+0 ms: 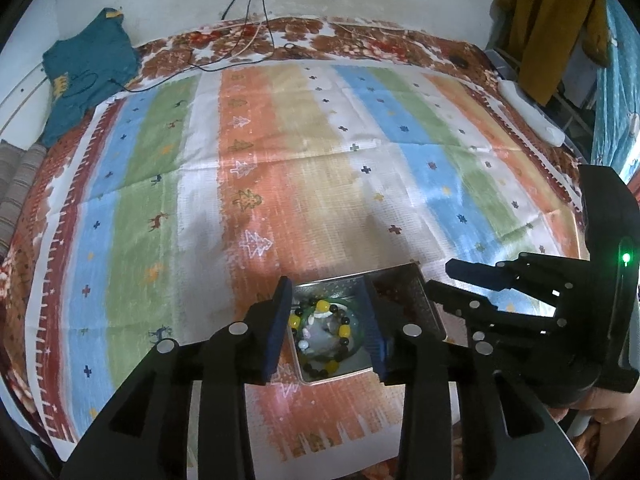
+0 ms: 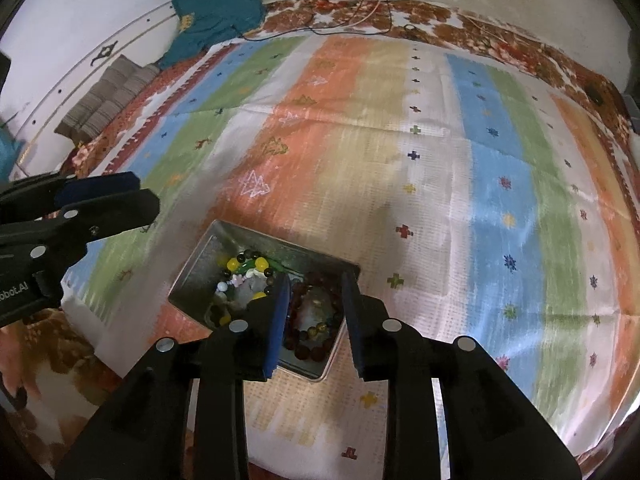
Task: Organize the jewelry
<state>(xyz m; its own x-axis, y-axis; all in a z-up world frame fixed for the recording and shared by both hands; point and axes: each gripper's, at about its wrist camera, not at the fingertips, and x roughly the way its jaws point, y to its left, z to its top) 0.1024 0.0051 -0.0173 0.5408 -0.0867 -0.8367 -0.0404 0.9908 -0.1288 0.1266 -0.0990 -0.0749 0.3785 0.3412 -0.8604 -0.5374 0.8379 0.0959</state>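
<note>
A silver metal tin [image 2: 200, 256] lies on the striped cloth and holds jewelry. A bead bracelet with yellow and dark beads [image 1: 340, 332] lies in its left part, also in the right wrist view [image 2: 244, 266]. A dark red bead bracelet [image 2: 310, 336] lies in its right part. My left gripper [image 1: 326, 328] is open, its jaws on either side of the yellow bracelet above the tin [image 1: 428, 300]. My right gripper [image 2: 316, 316] is open above the red bracelet. It shows open at the right of the left wrist view [image 1: 444, 284].
A striped cloth [image 1: 304, 152] covers a bed with a brown floral blanket [image 1: 360, 40]. A teal garment [image 1: 84, 68] and cables [image 1: 248, 20] lie at the far edge. A white power strip [image 1: 532, 116] lies at the right edge. A mustard garment [image 1: 552, 20] hangs beyond.
</note>
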